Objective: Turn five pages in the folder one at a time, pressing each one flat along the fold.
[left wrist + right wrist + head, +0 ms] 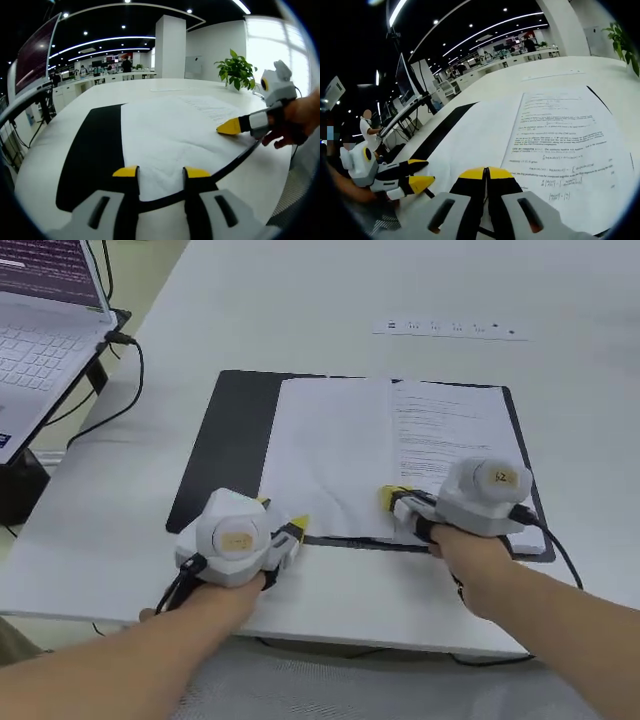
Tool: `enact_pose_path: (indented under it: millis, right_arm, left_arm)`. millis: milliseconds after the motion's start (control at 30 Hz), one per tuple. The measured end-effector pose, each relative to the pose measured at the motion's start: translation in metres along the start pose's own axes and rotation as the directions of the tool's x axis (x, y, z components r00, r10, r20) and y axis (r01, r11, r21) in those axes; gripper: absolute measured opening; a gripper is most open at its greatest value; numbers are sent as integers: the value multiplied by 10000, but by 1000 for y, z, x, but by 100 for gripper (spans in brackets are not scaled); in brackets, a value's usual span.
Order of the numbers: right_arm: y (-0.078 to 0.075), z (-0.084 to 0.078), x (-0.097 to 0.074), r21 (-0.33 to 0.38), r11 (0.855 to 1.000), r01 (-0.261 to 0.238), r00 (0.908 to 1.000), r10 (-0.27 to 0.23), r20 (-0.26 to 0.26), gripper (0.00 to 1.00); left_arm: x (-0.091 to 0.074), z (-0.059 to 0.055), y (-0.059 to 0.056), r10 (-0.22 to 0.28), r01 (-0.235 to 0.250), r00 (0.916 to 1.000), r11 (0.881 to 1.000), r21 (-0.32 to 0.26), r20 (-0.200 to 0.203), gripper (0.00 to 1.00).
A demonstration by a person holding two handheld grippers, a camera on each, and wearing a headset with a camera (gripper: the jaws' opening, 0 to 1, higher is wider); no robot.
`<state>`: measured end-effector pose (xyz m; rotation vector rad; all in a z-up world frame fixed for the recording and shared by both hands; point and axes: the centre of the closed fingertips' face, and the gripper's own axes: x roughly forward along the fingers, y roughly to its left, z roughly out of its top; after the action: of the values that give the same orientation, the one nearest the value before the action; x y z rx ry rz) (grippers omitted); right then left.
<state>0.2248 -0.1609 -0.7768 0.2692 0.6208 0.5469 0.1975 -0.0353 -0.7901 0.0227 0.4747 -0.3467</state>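
On the white workbench (300, 310) the black folder (225, 440) lies open and flat, with a blank page (325, 450) on one side of the fold (389, 440) and a printed page (455, 430) on the other. The left gripper (161, 172) has its yellow-tipped fingers (126, 172) spread apart. The near edge of the blank page runs right between them, and the folder's black cover is off to the left of the fingers in the left gripper view. Can't tell if the tips actually touch the paper or just hang over it.

The right gripper (485, 173) has its fingers pressed together, tip to tip. They sit low on the paper near the bottom of the fold — printed page stretching ahead and to the right of them, blank page ahead and to the left in the right gripper view. Each gripper pops up in the other's view, off to the side of the fingers, so they're near each other but apart.

Well beyond both sets of fingers a thin paper strip (450, 328) lies on the bench, and a laptop (40, 330) sits way off past the left gripper's fingers — far left corner in the head view.
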Motion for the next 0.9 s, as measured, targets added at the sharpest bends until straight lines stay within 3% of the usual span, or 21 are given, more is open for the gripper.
enact_pose_path:
  millis: [567, 733, 767, 800, 900]
  right_arm:
    - [16, -36, -34, 759, 9966, -327, 9980, 367, -515, 0]
    - [26, -49, -46, 1182, 9928, -176, 9910, 330, -1301, 0]
    - [26, -58, -51, 1000, 9950, 38, 9818, 153, -1893, 0]
    - [27, -60, -53, 816, 9967, 29, 9799, 135, -1991, 0]
    - [37, -51, -61, 1431, 9896, -145, 9887, 356, -1458, 0]
  left_arm:
    - [-3, 1, -1, -27, 27, 10000, 10000, 32, -1, 33]
    - [-4, 2, -1, -57, 57, 10000, 10000, 16, -60, 33]
    - [-4, 2, -1, -77, 78, 9999, 10000, 36, -94, 33]
    - [-4, 2, -1, -85, 86, 9999, 9999, 63, -112, 33]
    - [-4, 3, -2, -84, 85, 9998, 9999, 85, -164, 33]
